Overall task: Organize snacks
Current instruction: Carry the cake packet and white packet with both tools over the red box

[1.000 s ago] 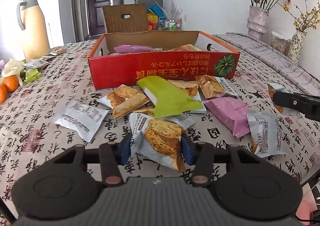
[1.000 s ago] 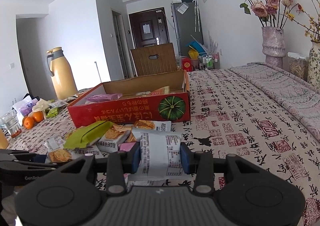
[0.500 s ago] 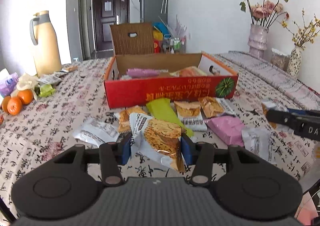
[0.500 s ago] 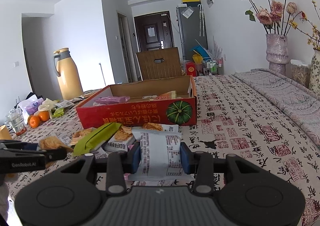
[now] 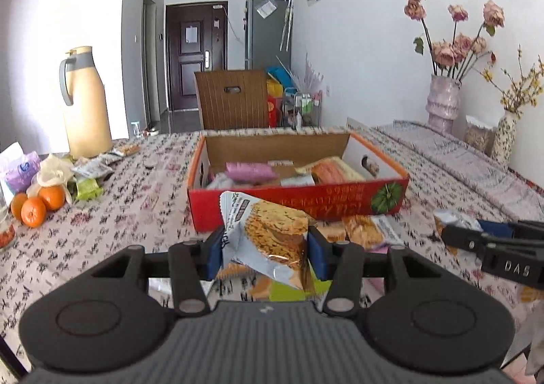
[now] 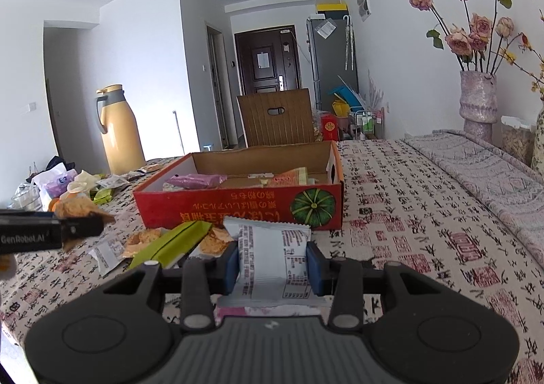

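A cake packet [image 5: 268, 241] sits pinched between my left gripper [image 5: 266, 256] pads, lifted clear of the tablecloth [image 5: 112, 224], in front of the red box [image 5: 299, 197]. My right gripper [image 6: 272, 263] clamps a white-backed packet [image 6: 272, 258], low and nearly level.

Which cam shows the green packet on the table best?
Right wrist: the green packet lies in plain sight before the red box. Left wrist shows only a green sliver under the held snack.
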Tool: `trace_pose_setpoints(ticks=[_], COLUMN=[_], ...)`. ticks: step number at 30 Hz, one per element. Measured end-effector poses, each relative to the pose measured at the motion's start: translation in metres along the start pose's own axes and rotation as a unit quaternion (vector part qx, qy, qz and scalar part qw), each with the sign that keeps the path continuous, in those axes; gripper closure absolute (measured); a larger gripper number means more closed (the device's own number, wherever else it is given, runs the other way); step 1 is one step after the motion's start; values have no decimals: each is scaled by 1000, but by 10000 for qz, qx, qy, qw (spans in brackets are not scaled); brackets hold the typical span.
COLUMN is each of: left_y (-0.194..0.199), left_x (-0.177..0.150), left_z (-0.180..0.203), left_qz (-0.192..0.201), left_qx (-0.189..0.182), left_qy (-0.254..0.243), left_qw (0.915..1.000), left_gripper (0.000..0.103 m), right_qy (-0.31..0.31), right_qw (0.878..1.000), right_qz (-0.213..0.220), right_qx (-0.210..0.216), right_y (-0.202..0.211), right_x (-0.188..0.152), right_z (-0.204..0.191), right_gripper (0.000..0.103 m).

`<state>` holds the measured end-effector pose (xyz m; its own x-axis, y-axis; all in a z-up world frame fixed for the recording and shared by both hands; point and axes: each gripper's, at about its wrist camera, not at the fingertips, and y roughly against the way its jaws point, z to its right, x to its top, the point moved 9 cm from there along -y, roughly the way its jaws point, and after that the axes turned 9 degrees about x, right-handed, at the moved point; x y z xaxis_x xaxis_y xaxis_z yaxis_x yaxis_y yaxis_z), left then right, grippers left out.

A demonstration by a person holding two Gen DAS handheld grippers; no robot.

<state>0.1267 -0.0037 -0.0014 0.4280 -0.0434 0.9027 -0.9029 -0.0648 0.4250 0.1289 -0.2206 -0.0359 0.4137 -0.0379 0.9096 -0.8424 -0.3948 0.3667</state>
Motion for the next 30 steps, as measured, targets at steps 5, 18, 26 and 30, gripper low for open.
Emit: trace_pose_setpoints(ticks=[5, 18, 26, 30], left_y=[-8, -56, -96, -116], left_x=[20, 70, 98, 109], left_z=[-1, -7, -6, -6], left_qz=[167, 282, 273, 266], left_qx=[14, 196, 333, 393], left_qy=[73, 175, 132, 132], left_qw=[9998, 9993, 9990, 9988], left_gripper=[53, 53, 53, 53], right_qy=[70, 222, 342, 416], right_qw=[9999, 9993, 9988, 9985], right_qz=[85, 316, 359, 363], right_qx=[10, -10, -16, -14], right_y=[-11, -54, -92, -114], right_x=[14, 62, 93, 109], right_z=[0, 10, 21, 26], right_gripper=[64, 64, 64, 64])
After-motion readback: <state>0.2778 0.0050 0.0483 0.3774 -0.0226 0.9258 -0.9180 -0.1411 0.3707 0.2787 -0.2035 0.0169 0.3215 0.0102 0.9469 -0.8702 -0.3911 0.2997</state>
